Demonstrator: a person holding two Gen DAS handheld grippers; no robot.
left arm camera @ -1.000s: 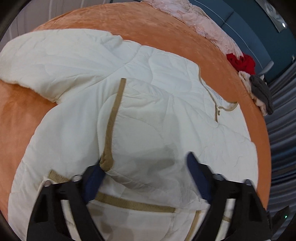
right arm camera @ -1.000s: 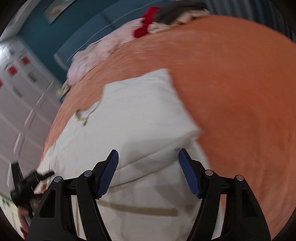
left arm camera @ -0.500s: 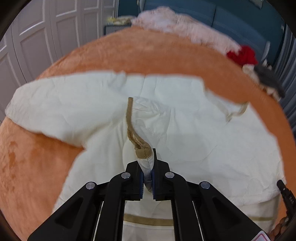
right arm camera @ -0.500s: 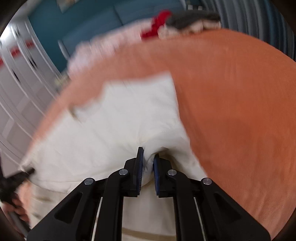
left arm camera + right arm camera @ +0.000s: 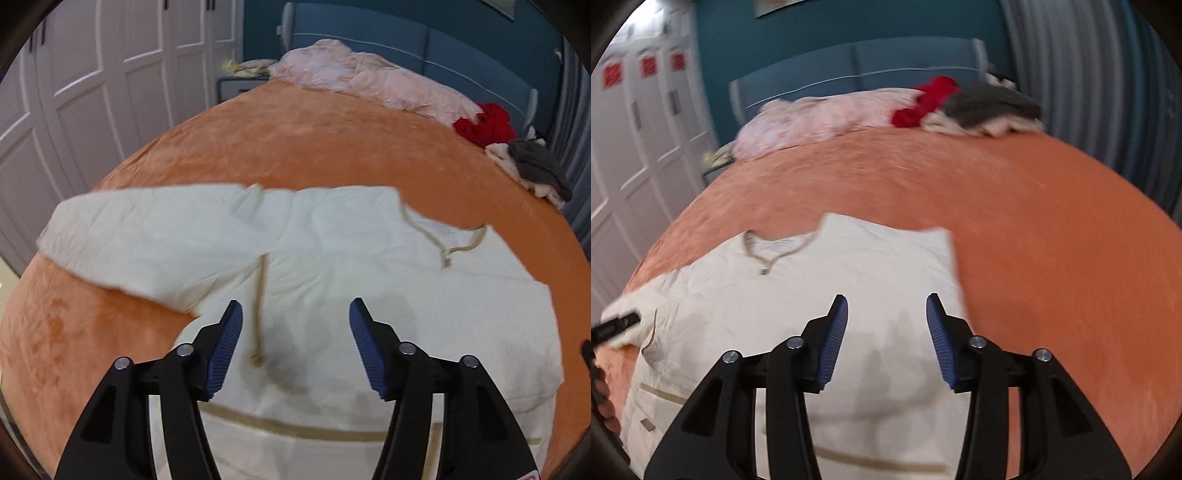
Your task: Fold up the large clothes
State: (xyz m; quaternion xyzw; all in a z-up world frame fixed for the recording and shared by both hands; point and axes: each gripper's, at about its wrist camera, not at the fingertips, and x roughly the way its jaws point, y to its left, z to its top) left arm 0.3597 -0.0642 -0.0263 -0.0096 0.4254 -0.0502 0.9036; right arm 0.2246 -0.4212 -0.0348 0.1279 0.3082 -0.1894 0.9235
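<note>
A cream quilted jacket (image 5: 332,258) with tan trim lies flat on the orange bed cover (image 5: 314,147). In the left wrist view one sleeve (image 5: 147,236) stretches out to the left, and a tan-edged cuff lies on the body below it. My left gripper (image 5: 295,343) is open and empty above the jacket's lower middle. In the right wrist view the jacket (image 5: 831,280) has its right sleeve folded over the body. My right gripper (image 5: 886,336) is open and empty above that folded part. The left gripper's tip (image 5: 613,326) shows at the left edge.
A pink blanket (image 5: 369,81), a red garment (image 5: 487,123) and a grey and cream pile (image 5: 535,170) lie along the head of the bed against the blue headboard (image 5: 424,48). White wardrobe doors (image 5: 92,92) stand to the left. Grey curtains (image 5: 1089,92) hang to the right.
Both grippers were shut on folds of the jacket half a second ago. Both have let go and opened, and have lifted and pulled back.
</note>
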